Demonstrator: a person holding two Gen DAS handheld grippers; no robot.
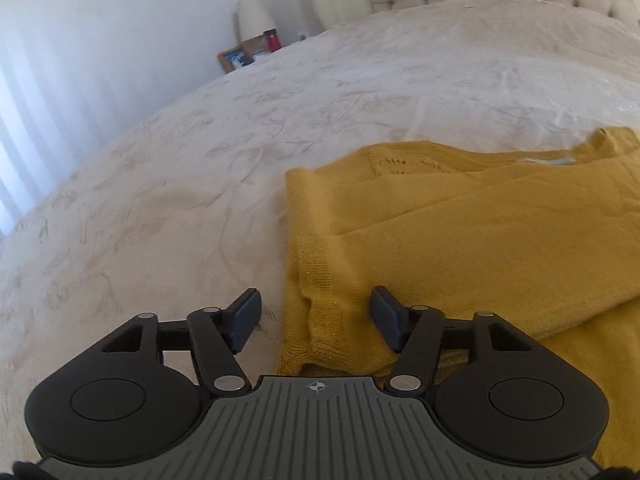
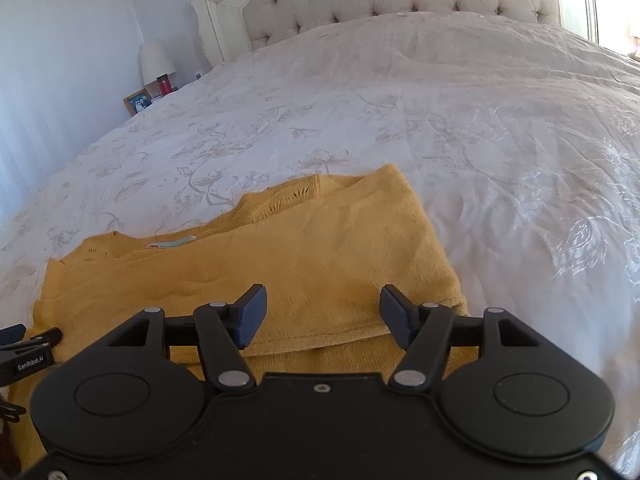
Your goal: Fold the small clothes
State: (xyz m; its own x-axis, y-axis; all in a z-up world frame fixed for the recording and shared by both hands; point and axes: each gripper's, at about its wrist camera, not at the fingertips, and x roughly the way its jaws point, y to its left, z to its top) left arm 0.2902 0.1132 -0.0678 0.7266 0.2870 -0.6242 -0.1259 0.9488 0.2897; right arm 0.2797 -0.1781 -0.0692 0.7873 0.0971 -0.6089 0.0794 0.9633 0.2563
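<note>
"GenRobot.AI" in white letters on the black left tool (image 2: 26, 354), at the right wrist view's left edge. Neck label (image 2: 170, 243) inside the yellow sweater (image 2: 320, 248) printed in red and blue, too small to read.

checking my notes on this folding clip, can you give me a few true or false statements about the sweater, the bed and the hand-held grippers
1. The sweater is mustard yellow. True.
2. It lies on a wooden table. False: it lies on a white floral bedspread.
3. Both sleeves are spread out flat to the sides. False: they are folded across the body.
4. The left hand-held gripper is open over the sweater's edge. True.
5. The right hand-held gripper is clamped on a sock. False: it is open, holding nothing.
</note>
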